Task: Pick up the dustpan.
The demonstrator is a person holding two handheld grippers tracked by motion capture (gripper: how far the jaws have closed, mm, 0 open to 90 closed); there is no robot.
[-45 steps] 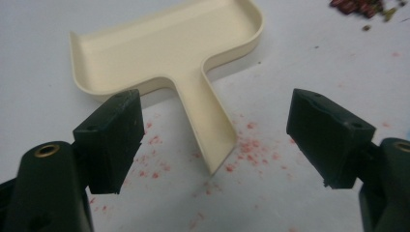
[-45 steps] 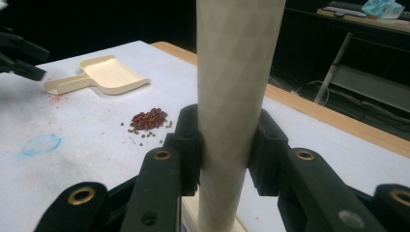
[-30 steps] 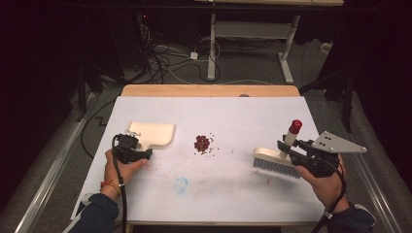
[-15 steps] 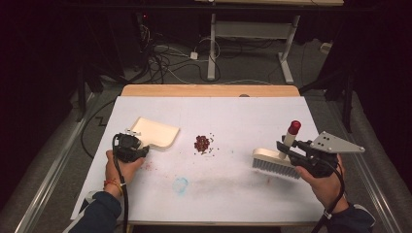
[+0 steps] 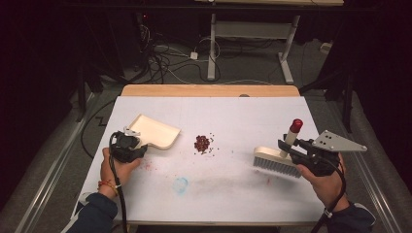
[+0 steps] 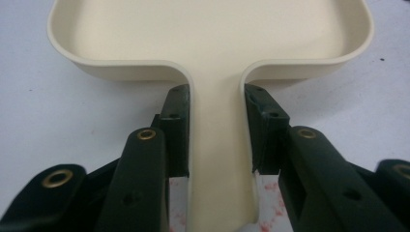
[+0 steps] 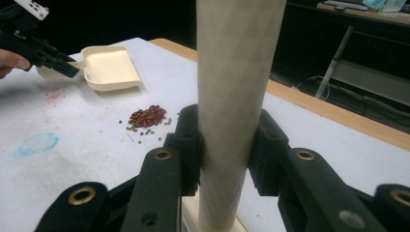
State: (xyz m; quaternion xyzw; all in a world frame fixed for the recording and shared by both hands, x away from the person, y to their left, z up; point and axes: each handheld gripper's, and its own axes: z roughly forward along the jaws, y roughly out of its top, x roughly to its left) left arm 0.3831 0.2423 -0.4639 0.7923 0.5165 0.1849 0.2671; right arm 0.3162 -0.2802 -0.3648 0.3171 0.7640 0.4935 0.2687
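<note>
From above, I see a white-covered table [image 5: 233, 194]. At its left, my left gripper [image 5: 132, 145] has just closed its jaws, and they now clamp the flat handle of a cream dustpan [image 5: 153, 131]; in the left gripper view both pads press the handle's sides, and the dustpan's [image 6: 208, 29] tray lies flat on the table just ahead. Near the middle of the table, apart from the dustpan, sits a small heap of red beans [image 5: 202, 143] with a few loose bits scattered beside it. At the right, my right gripper [image 5: 286, 145] is clamped on the upright, red-tipped handle of a brush [image 5: 276, 162], whose bristles rest on the table. In the right gripper view, the brush [image 7: 237, 72] handle stands tight between both jaws.
</note>
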